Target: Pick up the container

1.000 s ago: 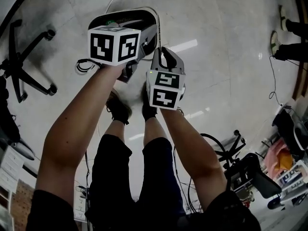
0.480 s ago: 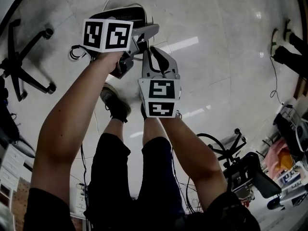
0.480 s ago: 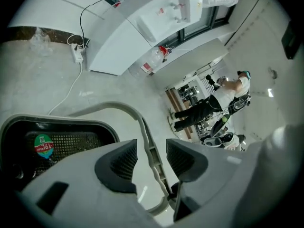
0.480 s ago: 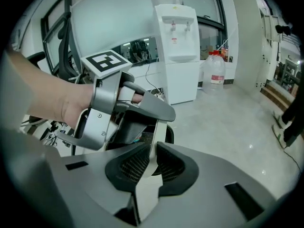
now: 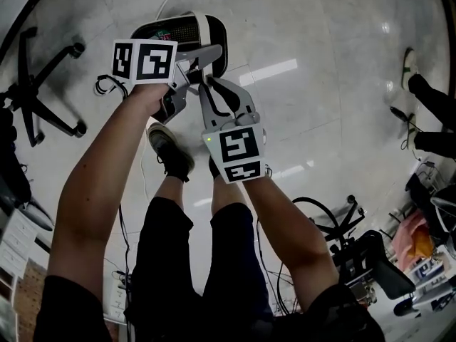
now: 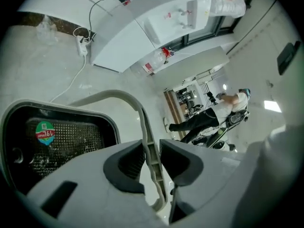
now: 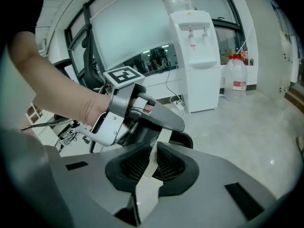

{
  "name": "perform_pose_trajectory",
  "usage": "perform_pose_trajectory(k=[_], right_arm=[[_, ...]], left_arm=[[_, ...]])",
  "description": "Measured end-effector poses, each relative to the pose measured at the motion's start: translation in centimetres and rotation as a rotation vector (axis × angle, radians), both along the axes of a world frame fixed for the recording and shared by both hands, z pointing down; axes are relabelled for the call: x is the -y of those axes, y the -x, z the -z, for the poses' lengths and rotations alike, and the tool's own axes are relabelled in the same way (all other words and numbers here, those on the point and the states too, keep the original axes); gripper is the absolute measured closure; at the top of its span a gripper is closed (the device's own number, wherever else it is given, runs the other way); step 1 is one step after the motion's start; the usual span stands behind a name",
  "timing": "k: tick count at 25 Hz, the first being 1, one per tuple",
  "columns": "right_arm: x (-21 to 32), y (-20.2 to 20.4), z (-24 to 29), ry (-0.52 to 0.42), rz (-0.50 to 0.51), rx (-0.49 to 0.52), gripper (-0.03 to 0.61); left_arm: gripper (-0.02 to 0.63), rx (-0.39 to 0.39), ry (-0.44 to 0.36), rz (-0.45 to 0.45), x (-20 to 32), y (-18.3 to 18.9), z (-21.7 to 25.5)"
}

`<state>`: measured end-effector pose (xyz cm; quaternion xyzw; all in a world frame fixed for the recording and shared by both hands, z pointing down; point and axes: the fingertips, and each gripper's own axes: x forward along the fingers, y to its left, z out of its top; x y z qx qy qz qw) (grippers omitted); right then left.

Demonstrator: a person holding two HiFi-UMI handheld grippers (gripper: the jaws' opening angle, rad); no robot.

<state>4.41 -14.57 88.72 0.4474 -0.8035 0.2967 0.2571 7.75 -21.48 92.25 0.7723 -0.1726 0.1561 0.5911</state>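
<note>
The container point(image 5: 182, 28) is a black mesh basket point(image 6: 61, 137) with a pale grey hoop handle point(image 6: 142, 122), down by the floor ahead of my feet. My left gripper point(image 5: 196, 66) is at the basket's near rim. Its jaws point(image 6: 152, 158) have just been closing, and the pads now press on the handle strip running between them. My right gripper point(image 5: 210, 91) sits just right of the left one and points at it. It point(image 7: 153, 158) is shut on a pale strip, apparently the same handle. The left gripper point(image 7: 137, 115) fills the middle of the right gripper view.
An office chair base point(image 5: 35, 91) stands at the left, another chair point(image 5: 370, 262) and clutter at the lower right. My shoes point(image 5: 171, 155) are just below the grippers. Another person's legs point(image 5: 427, 98) are at the right edge. A water dispenser point(image 7: 199, 56), a water bottle point(image 7: 236, 77) and a power strip point(image 6: 83, 46) stand beyond.
In the head view both marker cubes have slid left. The right gripper has closed in under the left one. More of the basket now shows above the left cube.
</note>
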Motion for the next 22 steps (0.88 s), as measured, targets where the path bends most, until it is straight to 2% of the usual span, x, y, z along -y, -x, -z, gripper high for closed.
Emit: perform_pose_trajectory(k=[3, 5, 10, 13, 17, 22], right_arm=[[-0.5, 0.5, 1.3, -0.027, 0.049, 0.032, 0.531], [-0.3, 0.2, 2.0, -0.037, 0.055, 0.030, 0.531], [0.9, -1.5, 4.0, -0.055, 0.016, 0.027, 0.531], [1.4, -2.5, 5.2, -0.061, -0.012, 0.023, 0.531], [1.1, -3.5, 6.8, -0.058, -0.036, 0.030, 0.531], [0.8, -4.5, 9.4, -0.077, -0.095, 0.056, 0.531]], left_arm=[[0.515, -0.045, 0.039, 0.044, -0.2, 1.4, 0.7], [0.517, -0.042, 0.049, 0.051, -0.4, 2.5, 1.0], [0.523, -0.026, 0.070, 0.049, -1.9, 4.4, 1.8], [0.526, -0.044, 0.068, 0.054, -3.2, 5.3, 2.5], [0.526, -0.127, 0.047, 0.127, -3.6, 6.6, 4.7], [0.526, -0.164, 0.042, 0.213, -4.3, 8.3, 8.1]])
